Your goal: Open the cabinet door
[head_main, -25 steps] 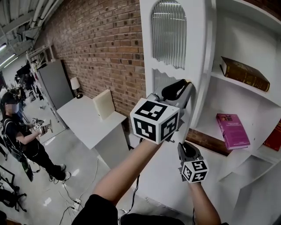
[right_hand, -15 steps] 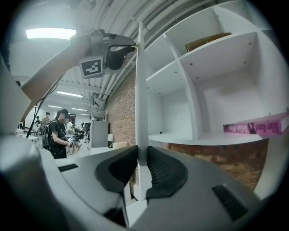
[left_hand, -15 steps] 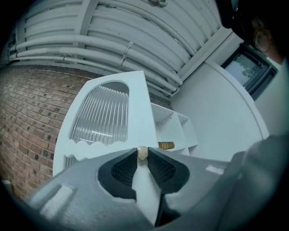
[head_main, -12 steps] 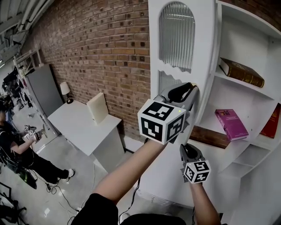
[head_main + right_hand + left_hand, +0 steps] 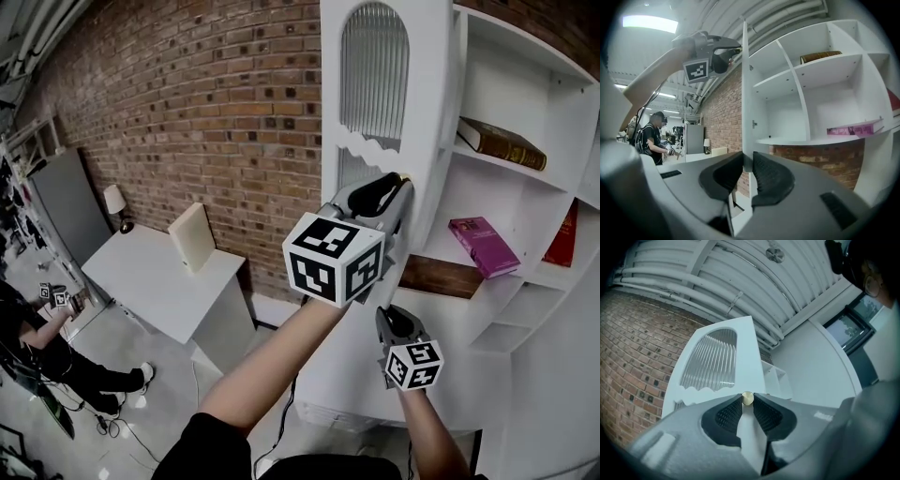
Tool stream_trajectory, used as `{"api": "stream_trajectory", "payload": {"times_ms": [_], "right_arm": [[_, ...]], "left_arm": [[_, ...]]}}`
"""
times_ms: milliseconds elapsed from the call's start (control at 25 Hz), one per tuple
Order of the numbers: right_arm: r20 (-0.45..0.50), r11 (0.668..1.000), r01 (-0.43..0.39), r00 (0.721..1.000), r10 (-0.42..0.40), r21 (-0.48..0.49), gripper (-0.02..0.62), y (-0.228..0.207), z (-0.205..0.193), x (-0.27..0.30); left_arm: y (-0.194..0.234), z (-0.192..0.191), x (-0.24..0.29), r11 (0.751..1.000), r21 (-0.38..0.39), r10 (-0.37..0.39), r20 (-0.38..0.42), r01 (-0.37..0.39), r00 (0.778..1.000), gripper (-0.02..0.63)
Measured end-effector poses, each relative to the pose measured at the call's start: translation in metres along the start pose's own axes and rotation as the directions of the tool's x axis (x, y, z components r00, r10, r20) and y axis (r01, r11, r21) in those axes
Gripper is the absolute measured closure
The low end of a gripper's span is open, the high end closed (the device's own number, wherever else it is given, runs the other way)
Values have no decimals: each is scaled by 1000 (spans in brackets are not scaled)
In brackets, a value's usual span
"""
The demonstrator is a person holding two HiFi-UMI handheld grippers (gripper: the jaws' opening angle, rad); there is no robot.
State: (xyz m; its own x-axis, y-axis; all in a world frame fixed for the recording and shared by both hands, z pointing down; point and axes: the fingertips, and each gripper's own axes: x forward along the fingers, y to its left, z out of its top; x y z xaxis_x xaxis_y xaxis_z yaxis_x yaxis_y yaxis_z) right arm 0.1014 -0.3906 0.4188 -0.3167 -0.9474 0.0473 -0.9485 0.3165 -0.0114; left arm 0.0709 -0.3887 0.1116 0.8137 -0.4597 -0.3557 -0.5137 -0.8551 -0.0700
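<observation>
Cabinet door (image 5: pixel 427 103): left gripper (image 5: pixel 401 187) pinches its one knob (image 5: pixel 747 398), right gripper (image 5: pixel 747 161) its edge.

The door (image 5: pixel 427 94) stands wider open than a second ago and shows a little narrower in the head view. The left gripper (image 5: pixel 405 180) on the knob (image 5: pixel 747 398) and the right gripper (image 5: pixel 385 315) on the door's edge have come round with it. More of the shelves (image 5: pixel 525 169) shows, and the red book (image 5: pixel 562 234), cut by the frame before, is in plain sight. The desk (image 5: pixel 159 272) sits further left, and the person (image 5: pixel 37 337) is mostly out of frame.
</observation>
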Motion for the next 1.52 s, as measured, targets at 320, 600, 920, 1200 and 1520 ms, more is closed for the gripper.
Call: {"api": "stream_trajectory", "payload": {"times_ms": [320, 600, 920, 1200, 1520], "right_arm": [[-4, 999, 53, 999, -53, -2, 531, 39, -2, -1], [-4, 996, 95, 996, -95, 1, 531, 77, -1, 5], [11, 990, 138, 990, -138, -6, 529, 117, 2, 17], [18, 992, 127, 992, -127, -1, 526, 142, 3, 30], [-32, 993, 115, 993, -115, -2, 520, 160, 2, 40]], "left_arm": [[11, 10, -33, 995, -68, -77, 15, 78, 997, 525], [30, 21, -65, 985, -130, -112, 36, 115, 993, 521], [53, 33, -96, 980, -147, -131, 29, 134, 991, 518], [71, 38, -114, 976, -165, -137, 42, 142, 990, 518], [85, 40, -128, 971, -180, -156, 27, 159, 987, 518]]}}
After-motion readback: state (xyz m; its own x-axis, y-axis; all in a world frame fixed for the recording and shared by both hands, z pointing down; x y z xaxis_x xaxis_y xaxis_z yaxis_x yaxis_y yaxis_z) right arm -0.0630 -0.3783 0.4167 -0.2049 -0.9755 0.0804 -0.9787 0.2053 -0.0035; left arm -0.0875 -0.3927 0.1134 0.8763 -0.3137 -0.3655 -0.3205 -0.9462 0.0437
